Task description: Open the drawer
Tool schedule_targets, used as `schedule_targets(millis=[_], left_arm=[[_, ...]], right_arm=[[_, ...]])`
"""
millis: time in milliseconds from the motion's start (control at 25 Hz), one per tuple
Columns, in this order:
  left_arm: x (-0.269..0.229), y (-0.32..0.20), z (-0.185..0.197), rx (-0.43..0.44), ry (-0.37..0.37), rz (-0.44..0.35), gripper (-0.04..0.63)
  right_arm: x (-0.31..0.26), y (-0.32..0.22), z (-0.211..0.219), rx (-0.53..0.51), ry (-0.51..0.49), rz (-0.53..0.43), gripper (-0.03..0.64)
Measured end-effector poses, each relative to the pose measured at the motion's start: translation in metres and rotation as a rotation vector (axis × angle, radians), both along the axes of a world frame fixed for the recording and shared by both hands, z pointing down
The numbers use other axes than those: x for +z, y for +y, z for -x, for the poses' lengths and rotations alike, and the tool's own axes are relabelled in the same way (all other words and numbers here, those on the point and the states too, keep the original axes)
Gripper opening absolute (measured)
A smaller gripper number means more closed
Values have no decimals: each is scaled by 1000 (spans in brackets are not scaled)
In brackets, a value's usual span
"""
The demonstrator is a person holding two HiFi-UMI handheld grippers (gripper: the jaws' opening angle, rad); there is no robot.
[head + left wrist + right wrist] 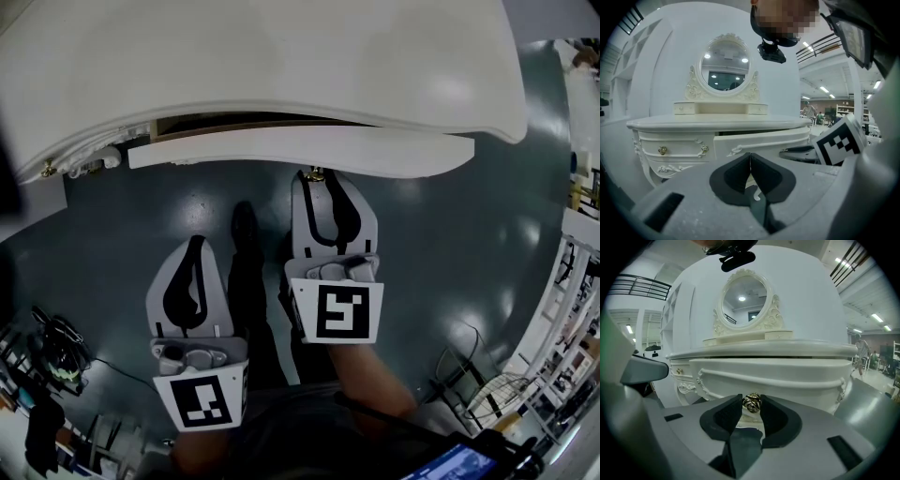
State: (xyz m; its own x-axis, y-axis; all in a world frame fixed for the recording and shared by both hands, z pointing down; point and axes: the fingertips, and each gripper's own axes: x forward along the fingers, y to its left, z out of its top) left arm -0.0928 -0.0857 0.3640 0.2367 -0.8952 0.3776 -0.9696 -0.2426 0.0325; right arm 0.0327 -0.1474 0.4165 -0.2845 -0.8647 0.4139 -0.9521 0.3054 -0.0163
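Observation:
A white dressing table (281, 56) has its curved middle drawer (300, 148) pulled partly out, with a dark gap behind the drawer front. My right gripper (316, 174) is shut on the drawer's brass knob (752, 402), which sits squeezed between the dark pads. The same drawer front (773, 376) fills the right gripper view. My left gripper (197, 246) hangs back from the table, shut with nothing between its pads (740, 171). From the left gripper view the drawer (761, 143) stands proud of the table front.
A small left drawer with a brass knob (662, 150) stays closed. An oval mirror (725, 70) stands on the tabletop. The floor is dark green-grey. Cables and shelving (562, 309) clutter the floor's edges. The person's legs (246, 272) stand between the grippers.

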Motion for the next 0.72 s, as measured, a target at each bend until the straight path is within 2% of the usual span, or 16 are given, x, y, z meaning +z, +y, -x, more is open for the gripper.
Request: schedule_targets(millis=[520,720], left_arm=[[-6,23,-9,-26,-10,-23,15],[-11,25,-2,-51,-30,-68,15]], right_arm=[[2,32,-3,-31,-3,11,122],[3,42,-1,-52,-3,10,122]])
